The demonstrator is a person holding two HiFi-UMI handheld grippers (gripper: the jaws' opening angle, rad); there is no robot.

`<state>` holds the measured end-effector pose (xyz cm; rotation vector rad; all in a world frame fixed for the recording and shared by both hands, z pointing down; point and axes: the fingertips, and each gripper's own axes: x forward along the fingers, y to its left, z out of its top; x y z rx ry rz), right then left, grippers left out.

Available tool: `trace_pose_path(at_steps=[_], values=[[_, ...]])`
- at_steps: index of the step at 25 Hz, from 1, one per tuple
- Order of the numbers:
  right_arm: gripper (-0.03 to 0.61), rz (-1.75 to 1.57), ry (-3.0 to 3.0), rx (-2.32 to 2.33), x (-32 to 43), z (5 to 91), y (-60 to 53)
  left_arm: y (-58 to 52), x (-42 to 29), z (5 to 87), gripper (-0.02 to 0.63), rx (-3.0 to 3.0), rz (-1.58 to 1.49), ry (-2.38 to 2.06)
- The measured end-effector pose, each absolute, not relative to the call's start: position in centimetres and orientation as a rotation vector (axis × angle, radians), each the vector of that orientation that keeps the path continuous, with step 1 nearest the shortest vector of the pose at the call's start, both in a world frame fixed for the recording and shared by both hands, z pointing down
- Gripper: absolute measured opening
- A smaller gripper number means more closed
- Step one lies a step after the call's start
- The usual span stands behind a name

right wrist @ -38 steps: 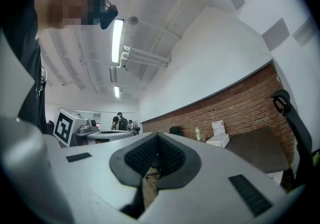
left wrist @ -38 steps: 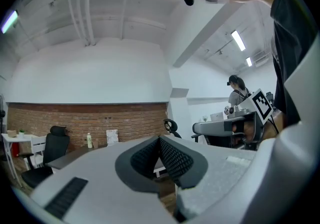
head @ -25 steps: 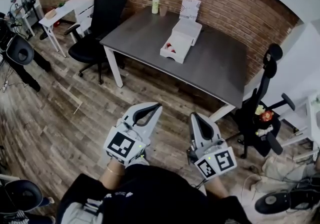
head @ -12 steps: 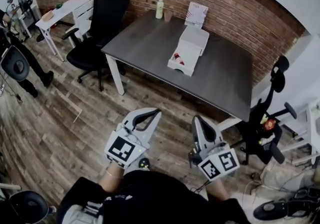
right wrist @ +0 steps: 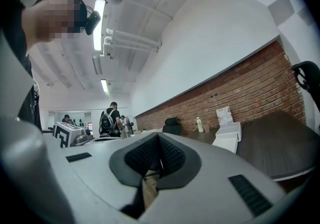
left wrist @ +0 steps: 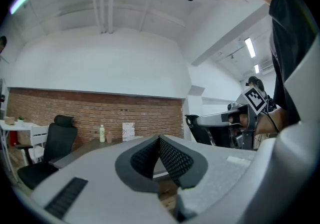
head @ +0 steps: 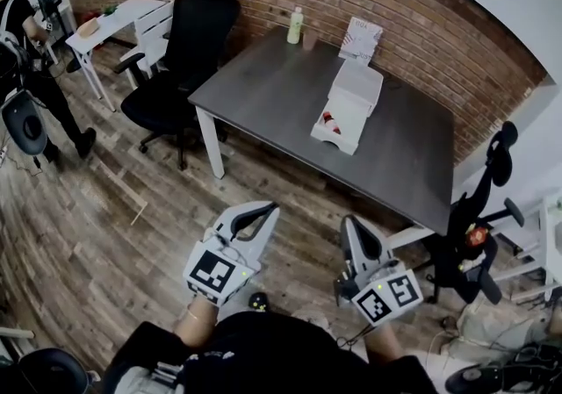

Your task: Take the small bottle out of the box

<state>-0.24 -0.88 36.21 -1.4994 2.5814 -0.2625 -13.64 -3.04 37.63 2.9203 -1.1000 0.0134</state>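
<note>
Both tools are low in the head view, over wood plank floor (head: 105,208). The left gripper (head: 268,208) has its jaws together, nothing between them. The right gripper (head: 350,222) is likewise closed and empty. Both point toward 12 o'clock.

From the grippers, the dark grey table (head: 263,85) lies at 12 to 1 o'clock, well apart; floor and the table's near edge sit between us and it. On it is a white box (head: 358,85), long axis running 7 to 1 o'clock, open end nearest us. The small bottle (head: 329,118) shows as a red-and-white spot in that open near end; it is too small for us to tell its long axis or heading.

Around:
- pale green bottle (head: 296,25) at the table's far edge, 11 o'clock of the box
- printed card (head: 363,38) against the brick wall, just beyond the box
- black office chair (head: 189,41) at 9 o'clock of the table
- second black chair (head: 481,234) at 4 o'clock
</note>
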Motion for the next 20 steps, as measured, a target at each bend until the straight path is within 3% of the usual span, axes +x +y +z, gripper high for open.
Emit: trace_pose_path(at_steps=[20], values=[[0.002,-0.178,2.642,-1.491,3.0,37.3,-13.7,-15.3,-12.7,38.5,-0.002,2.852,0.042,-1.189]])
